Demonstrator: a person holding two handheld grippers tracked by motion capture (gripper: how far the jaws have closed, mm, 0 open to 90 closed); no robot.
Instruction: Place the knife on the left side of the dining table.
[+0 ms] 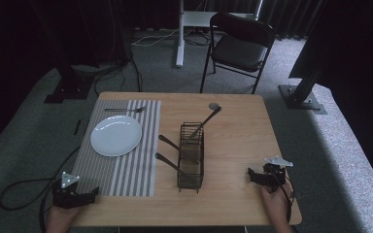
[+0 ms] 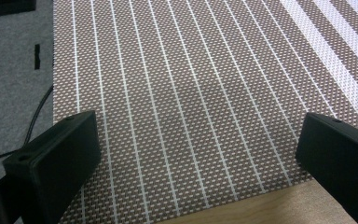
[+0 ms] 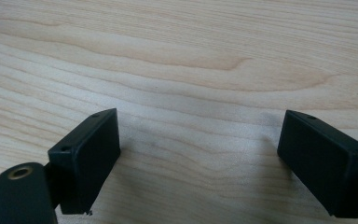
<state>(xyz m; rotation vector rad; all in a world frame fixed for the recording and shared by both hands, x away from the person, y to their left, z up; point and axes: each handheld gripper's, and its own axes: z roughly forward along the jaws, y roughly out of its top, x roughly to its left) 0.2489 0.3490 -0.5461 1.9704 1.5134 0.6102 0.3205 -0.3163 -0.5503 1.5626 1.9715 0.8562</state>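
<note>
Left tool [image 2: 198, 154] jaws apart over striped placemat [image 2: 191, 93], right tool [image 3: 198, 158] jaws apart over wooden table [image 3: 191, 56], grey carpet [image 1: 29, 126]

Wire caddy [image 1: 192, 158] holding utensils [image 1: 201, 125], mid-table

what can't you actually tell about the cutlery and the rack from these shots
- Utensils in the wire rack, high view: two dark handles stick out leftward; their working ends sit behind the mesh, type unclear.
- Utensil above the plate on the placemat, high view: too small to be sure it is a fork.
</note>
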